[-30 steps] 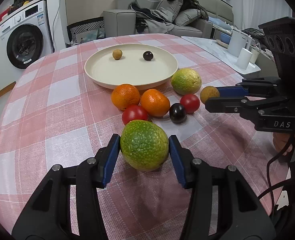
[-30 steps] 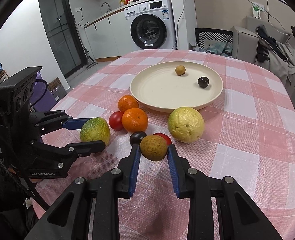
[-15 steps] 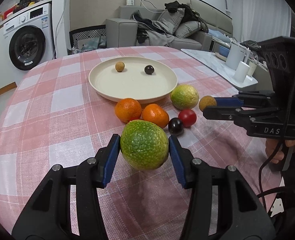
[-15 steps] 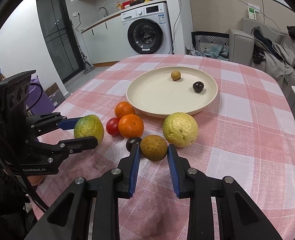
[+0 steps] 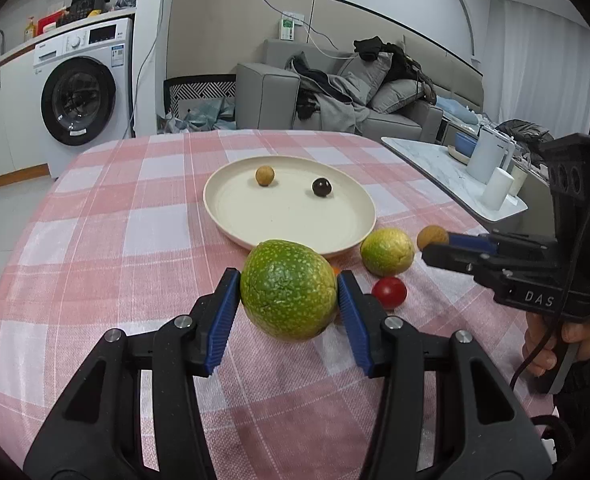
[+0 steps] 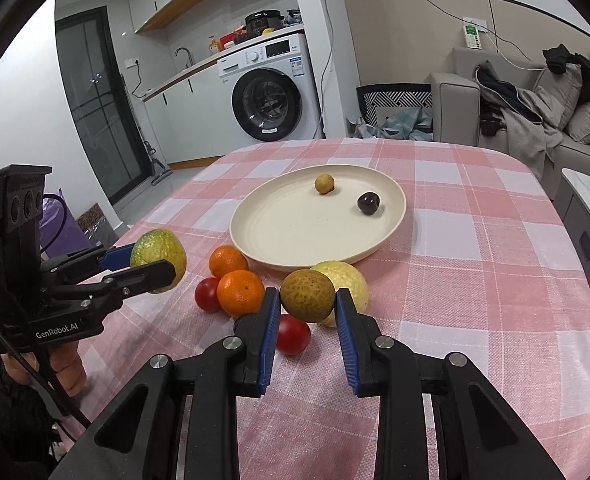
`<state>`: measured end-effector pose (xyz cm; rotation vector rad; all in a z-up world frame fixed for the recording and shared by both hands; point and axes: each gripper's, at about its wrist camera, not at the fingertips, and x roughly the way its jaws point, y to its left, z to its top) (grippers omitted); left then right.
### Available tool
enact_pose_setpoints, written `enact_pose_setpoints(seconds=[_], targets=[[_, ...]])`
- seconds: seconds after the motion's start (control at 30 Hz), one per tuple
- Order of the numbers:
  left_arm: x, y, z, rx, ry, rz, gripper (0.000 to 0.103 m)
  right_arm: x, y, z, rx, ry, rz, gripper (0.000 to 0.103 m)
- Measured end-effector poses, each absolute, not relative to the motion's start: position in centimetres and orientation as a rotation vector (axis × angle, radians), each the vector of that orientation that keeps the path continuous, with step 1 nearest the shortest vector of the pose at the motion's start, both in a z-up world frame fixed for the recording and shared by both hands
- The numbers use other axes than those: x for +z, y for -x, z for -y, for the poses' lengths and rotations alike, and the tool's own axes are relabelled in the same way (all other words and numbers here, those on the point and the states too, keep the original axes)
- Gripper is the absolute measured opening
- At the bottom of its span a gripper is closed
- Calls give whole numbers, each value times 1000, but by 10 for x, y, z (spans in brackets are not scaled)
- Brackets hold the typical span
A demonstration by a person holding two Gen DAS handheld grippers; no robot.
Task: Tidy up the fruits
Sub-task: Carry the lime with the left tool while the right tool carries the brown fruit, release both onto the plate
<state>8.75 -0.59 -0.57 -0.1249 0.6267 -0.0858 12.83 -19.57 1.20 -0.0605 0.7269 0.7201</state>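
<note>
Two hand-held grippers raised, left hand-held gripper (image 5: 289, 294) clamping green fruit (image 5: 288, 289)

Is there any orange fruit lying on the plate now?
No, the plate holds only a small tan fruit and a small dark fruit; both oranges lie on the cloth.

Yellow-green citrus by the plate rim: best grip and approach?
Grip the yellow-green citrus across its widest middle, coming from above. It is round with no stem or handle, and the plate, the oranges and the tomato crowd its sides.
</note>
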Motion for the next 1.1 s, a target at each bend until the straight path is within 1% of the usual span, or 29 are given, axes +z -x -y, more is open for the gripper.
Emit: enact_pose_setpoints(seconds=[0.2, 0.47, 0.8, 1.1], targets=[[2, -101, 12, -86, 114, -609, 47, 14, -135, 194, 694, 68, -726, 29], [7, -132, 17, -86, 115, -599, 47, 19, -154, 200, 677, -28, -743, 29], [1, -166, 18, -55, 84, -608, 47, 20, -176, 196, 670, -88, -772, 29], [-11, -187, 10, -32, 85, -640, 47, 19, -189, 178, 665, -46, -793, 29]])
